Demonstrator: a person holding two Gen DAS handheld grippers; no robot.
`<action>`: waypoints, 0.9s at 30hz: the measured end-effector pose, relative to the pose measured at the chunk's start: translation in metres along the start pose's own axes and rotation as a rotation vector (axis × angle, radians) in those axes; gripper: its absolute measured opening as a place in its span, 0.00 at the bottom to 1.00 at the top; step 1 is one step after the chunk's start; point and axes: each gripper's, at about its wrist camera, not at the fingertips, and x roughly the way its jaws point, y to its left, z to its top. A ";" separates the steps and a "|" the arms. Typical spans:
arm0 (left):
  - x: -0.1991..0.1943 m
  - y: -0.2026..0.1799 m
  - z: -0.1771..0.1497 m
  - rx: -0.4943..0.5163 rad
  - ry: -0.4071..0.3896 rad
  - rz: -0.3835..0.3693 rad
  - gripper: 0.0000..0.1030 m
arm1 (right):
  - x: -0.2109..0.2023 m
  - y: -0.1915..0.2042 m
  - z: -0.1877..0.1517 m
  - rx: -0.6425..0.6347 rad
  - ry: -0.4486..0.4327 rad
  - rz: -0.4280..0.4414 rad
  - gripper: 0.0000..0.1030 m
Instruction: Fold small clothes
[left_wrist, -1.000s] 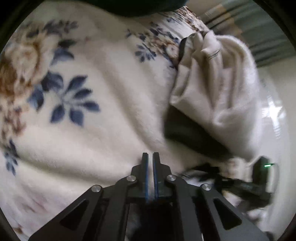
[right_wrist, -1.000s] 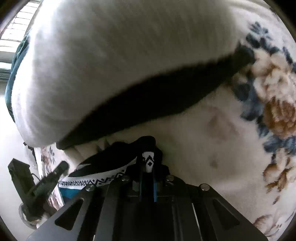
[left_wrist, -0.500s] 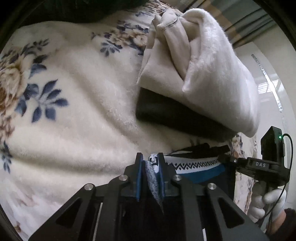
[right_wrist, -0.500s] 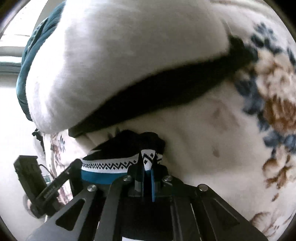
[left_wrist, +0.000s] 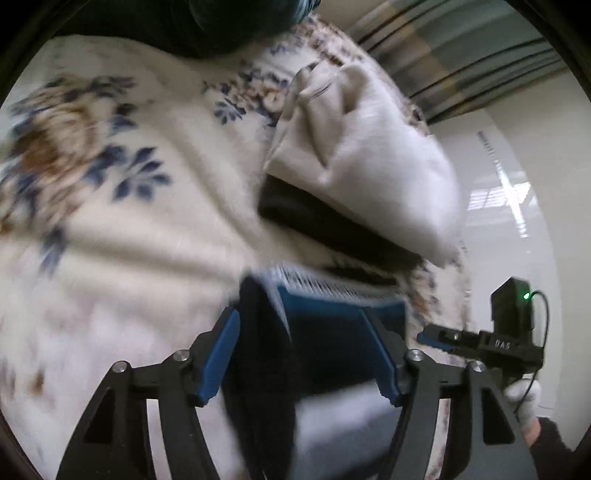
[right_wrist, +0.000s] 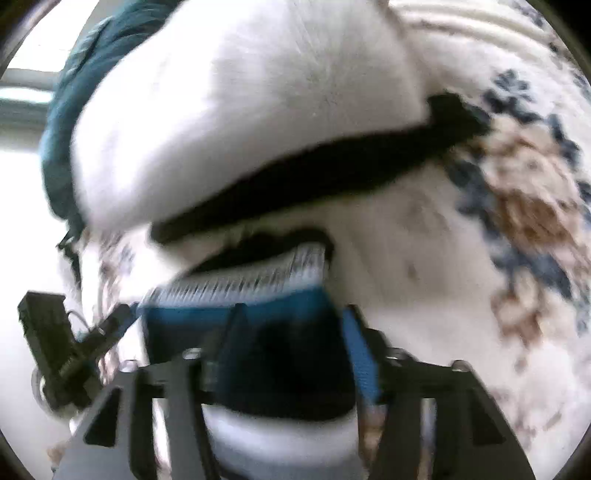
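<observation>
The left gripper (left_wrist: 306, 354) has its jaws spread wide apart, and so does the right gripper (right_wrist: 295, 350). Neither one is pinching anything. A small knitted garment in dark navy and blue with a white zigzag band (left_wrist: 332, 314) lies between both sets of jaws, on the fluffy white blanket with blue and brown flowers (left_wrist: 122, 221). Just behind it sits a folded cream fleece piece with a black edge (left_wrist: 369, 173). A dark teal cloth (right_wrist: 62, 110) peeks out behind that pile. Both views are blurry.
</observation>
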 end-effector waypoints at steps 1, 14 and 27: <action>-0.018 -0.002 -0.015 -0.006 -0.010 -0.008 0.62 | -0.012 -0.001 -0.017 -0.006 0.013 0.004 0.63; -0.103 0.025 -0.306 -0.228 0.192 0.160 0.64 | -0.040 -0.083 -0.326 0.136 0.300 0.069 0.66; -0.080 0.057 -0.401 -0.202 0.290 0.089 0.66 | 0.063 -0.111 -0.473 0.214 0.448 0.161 0.44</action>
